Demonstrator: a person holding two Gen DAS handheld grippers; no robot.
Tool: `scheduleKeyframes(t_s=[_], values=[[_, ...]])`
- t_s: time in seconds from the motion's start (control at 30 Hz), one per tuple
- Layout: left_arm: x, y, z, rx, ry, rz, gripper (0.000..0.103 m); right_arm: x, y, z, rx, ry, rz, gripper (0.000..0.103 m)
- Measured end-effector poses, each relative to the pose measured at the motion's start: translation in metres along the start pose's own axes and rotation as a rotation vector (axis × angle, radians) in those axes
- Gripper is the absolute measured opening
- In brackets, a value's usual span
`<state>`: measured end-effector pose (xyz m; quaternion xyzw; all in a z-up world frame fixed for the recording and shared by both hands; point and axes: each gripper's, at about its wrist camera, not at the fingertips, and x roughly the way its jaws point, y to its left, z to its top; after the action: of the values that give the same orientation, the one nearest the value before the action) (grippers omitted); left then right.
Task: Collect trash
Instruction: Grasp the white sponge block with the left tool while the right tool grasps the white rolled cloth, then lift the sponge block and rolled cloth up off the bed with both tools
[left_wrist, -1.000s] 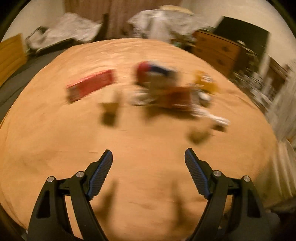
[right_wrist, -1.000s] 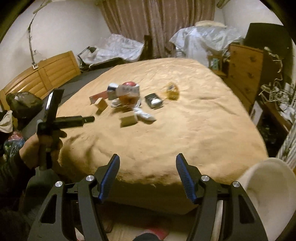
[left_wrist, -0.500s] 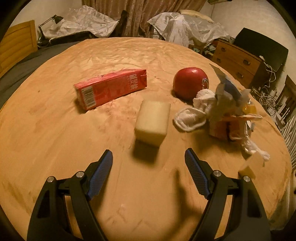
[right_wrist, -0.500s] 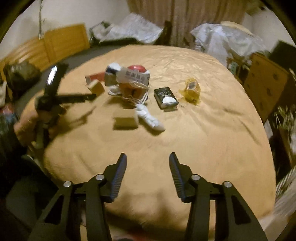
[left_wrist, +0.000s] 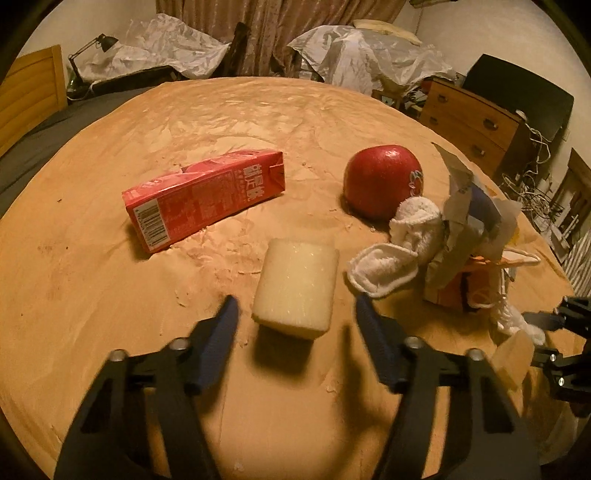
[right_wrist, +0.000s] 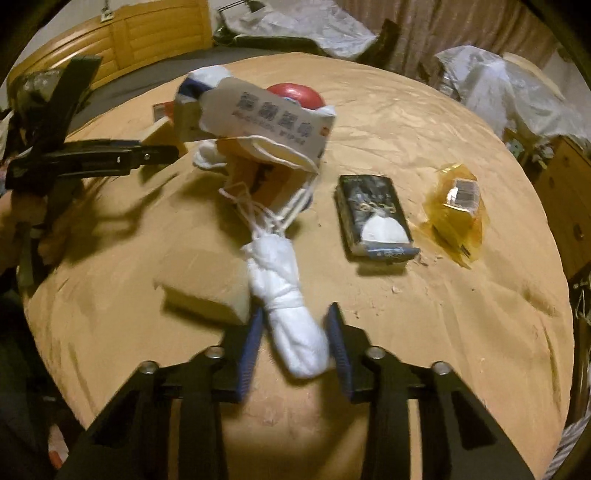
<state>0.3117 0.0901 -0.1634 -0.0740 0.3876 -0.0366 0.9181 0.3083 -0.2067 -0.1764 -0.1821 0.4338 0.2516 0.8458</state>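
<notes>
Trash lies on a bed with a tan cover (left_wrist: 92, 332). In the left wrist view my left gripper (left_wrist: 295, 314) is open, its fingers on either side of the near end of a pale yellow sponge block (left_wrist: 297, 286). A red drink carton (left_wrist: 207, 197) lies behind it. A crumpled white tissue (left_wrist: 399, 251) and torn packaging (left_wrist: 469, 236) lie at right. In the right wrist view my right gripper (right_wrist: 295, 332) is open around a twisted white wad (right_wrist: 288, 306), not clamped. Behind it stands a white printed pack with strings (right_wrist: 266, 122).
A red apple (left_wrist: 382, 181) sits behind the tissue. A black packet (right_wrist: 373, 216) and a yellow wrapper (right_wrist: 458, 210) lie right of the pile. A second sponge block (right_wrist: 207, 295) lies left of the wad. A wooden dresser (left_wrist: 476, 122) stands right of the bed.
Both grippers have moved forward over the bed. The left one has reached the yellow sponge. The right one has narrowed and now straddles the white wad.
</notes>
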Motion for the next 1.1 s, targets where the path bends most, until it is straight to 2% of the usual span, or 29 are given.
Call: scheduleKeyframes(t_s=[0.07, 0.1, 0.27, 0.4, 0.47, 0.57, 0.67, 0.77, 0.9, 0.93, 0.97, 1.0, 1.1], values=[[0.001, 0.002, 0.001, -0.016, -0.001, 0.004, 0.042, -0.003, -0.002, -0.004, 0.035, -0.008, -0.018, 0.026], [0.002, 0.003, 0.002, -0.021, 0.000, 0.003, 0.034, -0.008, -0.004, -0.009, 0.068, -0.009, -0.034, 0.025], [-0.006, -0.002, -0.003, 0.003, -0.006, -0.021, 0.032, -0.034, -0.014, -0.045, 0.270, 0.002, -0.062, 0.025], [-0.022, -0.011, -0.016, 0.039, 0.006, -0.060, 0.032, -0.049, -0.012, -0.068, 0.314, 0.012, -0.080, 0.025], [-0.027, -0.012, -0.023, 0.043, 0.013, -0.072, 0.032, -0.051, -0.011, -0.074, 0.316, 0.022, -0.074, 0.026], [-0.024, -0.011, -0.029, 0.038, 0.037, -0.075, 0.032, -0.052, -0.003, -0.073, 0.291, 0.027, -0.081, 0.035], [-0.019, -0.010, -0.031, 0.028, 0.054, -0.066, 0.032, -0.051, -0.004, -0.064, 0.268, 0.036, -0.078, 0.039], [-0.016, -0.013, -0.029, 0.038, 0.058, -0.063, 0.039, -0.045, 0.002, -0.062, 0.247, 0.056, -0.081, 0.039], [-0.012, -0.018, -0.029, 0.056, 0.066, -0.048, 0.039, -0.036, 0.007, -0.060, 0.217, 0.076, -0.099, 0.038], [-0.012, -0.019, -0.029, 0.060, 0.069, -0.045, 0.039, -0.035, 0.009, -0.060, 0.216, 0.074, -0.103, 0.036], [-0.012, -0.018, -0.030, 0.059, 0.068, -0.040, 0.037, -0.036, 0.011, -0.060, 0.217, 0.070, -0.097, 0.027], [-0.013, -0.018, -0.030, 0.055, 0.068, -0.034, 0.032, -0.036, 0.012, -0.061, 0.219, 0.066, -0.100, 0.026], [-0.021, -0.018, -0.033, 0.044, 0.045, -0.023, 0.031, -0.043, 0.011, -0.065, 0.249, 0.039, -0.111, 0.026]])
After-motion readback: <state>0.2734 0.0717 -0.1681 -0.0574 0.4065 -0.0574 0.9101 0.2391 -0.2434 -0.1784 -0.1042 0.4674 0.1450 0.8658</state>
